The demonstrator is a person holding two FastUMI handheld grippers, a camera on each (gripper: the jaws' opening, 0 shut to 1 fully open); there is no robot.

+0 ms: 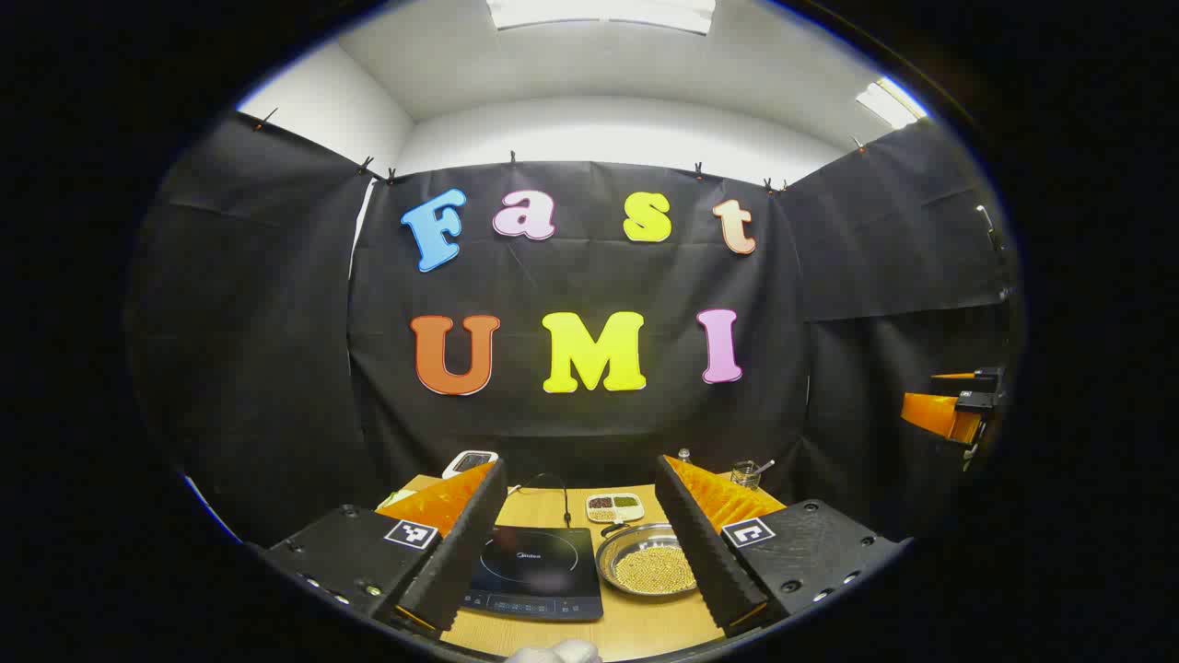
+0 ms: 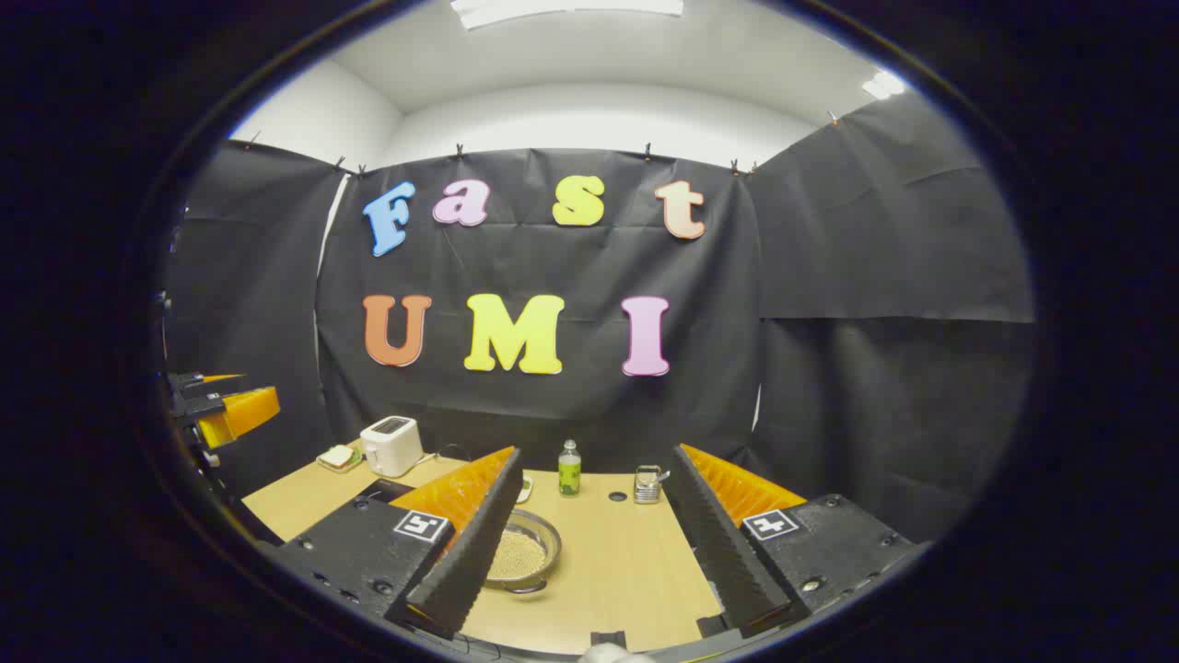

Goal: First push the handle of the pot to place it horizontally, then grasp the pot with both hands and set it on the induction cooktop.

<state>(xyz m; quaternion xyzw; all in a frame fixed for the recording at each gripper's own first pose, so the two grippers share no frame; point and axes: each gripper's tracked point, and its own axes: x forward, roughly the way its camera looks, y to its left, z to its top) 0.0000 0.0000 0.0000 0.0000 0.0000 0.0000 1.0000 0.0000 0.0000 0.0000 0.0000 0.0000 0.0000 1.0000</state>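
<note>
Both tongs, left (image 1: 582, 543) and right (image 2: 599, 543), hung spread and empty above the surface (image 2: 626, 562); the pot (image 1: 649, 562) lay ahead between them, its handle best nudged gently sideways first.

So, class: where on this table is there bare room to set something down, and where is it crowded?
Bare wood lies right of the pot, running to the bottle and metal holder at the back. A near strip fronts the cooktop. It is crowded where cooktop, pot and divided dish bunch together, and around the toaster.
</note>
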